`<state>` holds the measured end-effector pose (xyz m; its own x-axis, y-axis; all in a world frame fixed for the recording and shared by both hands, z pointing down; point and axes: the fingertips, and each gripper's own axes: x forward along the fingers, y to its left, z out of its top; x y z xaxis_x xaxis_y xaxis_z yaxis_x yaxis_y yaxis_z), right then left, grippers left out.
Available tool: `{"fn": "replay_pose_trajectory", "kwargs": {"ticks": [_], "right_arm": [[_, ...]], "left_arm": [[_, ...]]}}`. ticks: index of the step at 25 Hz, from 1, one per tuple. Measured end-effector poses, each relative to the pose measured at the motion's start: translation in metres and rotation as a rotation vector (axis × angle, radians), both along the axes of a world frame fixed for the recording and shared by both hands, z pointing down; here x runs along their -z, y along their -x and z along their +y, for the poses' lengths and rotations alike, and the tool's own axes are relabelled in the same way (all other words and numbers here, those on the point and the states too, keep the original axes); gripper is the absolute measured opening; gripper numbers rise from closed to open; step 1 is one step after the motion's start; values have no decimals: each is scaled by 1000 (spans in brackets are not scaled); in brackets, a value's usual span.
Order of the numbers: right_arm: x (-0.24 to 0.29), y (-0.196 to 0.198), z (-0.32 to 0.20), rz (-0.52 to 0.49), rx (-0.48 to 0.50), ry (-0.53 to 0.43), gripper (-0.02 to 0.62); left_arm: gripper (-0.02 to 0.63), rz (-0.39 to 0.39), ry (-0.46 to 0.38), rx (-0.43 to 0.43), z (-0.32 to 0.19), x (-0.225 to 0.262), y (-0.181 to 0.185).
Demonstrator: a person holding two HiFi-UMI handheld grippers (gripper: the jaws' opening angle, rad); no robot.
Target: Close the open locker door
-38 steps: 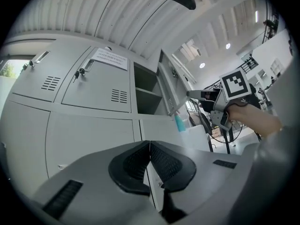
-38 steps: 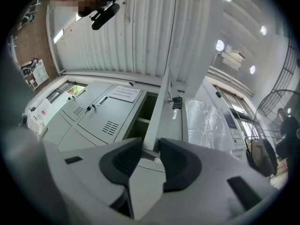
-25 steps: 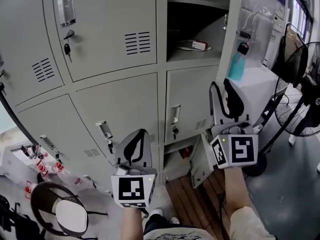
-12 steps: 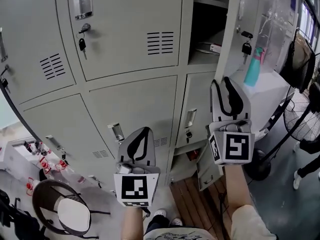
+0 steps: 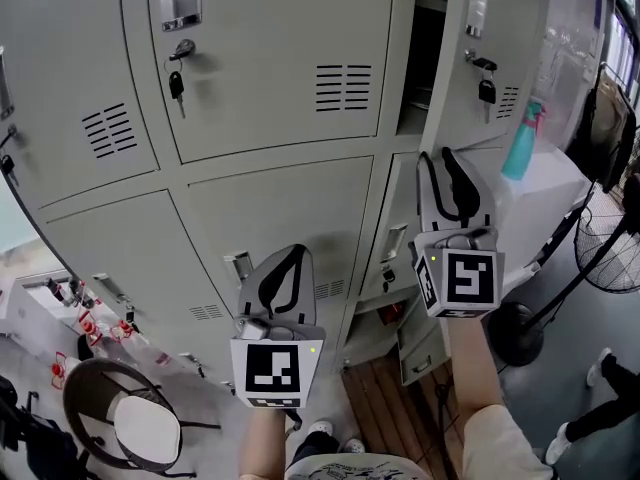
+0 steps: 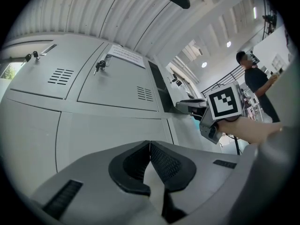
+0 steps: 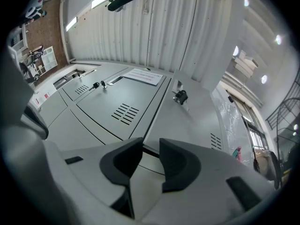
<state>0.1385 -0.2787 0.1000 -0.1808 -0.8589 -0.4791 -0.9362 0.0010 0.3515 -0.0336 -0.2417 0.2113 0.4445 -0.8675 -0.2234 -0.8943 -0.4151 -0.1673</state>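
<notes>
Chair (image 5: 140,428) is seen at near left, on the floor. Grey lockers (image 5: 270,58) are faced; a key (image 5: 176,84) is hung in the closed upper door left of centre. Left gripper (image 5: 290,260) is held in front of the lower lockers, jaws pressed together, nothing pinched. Right gripper (image 5: 438,158) is held higher, just below the open locker door (image 5: 495,58). Its jaws are spread by a narrow gap, have just been closing, and nothing is between them. That door is at upper right, swung nearly shut, with a dark gap left along its left edge and a key (image 5: 486,90) hung in its lock. Contact between the right gripper and the door cannot be told. A bottom door (image 5: 418,346) is ajar. Teal spray bottle (image 5: 521,143) and fan (image 5: 612,258) are seen far right.
</notes>
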Motion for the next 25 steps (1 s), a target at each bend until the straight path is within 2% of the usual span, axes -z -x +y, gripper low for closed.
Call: {"fn": "replay_pose_trajectory", "kwargs": {"ticks": [25], "right_arm": [[-4, 15, -50, 23, 28, 65, 101]], "left_arm": [[3, 7, -3, -4, -28, 1, 2]]}}
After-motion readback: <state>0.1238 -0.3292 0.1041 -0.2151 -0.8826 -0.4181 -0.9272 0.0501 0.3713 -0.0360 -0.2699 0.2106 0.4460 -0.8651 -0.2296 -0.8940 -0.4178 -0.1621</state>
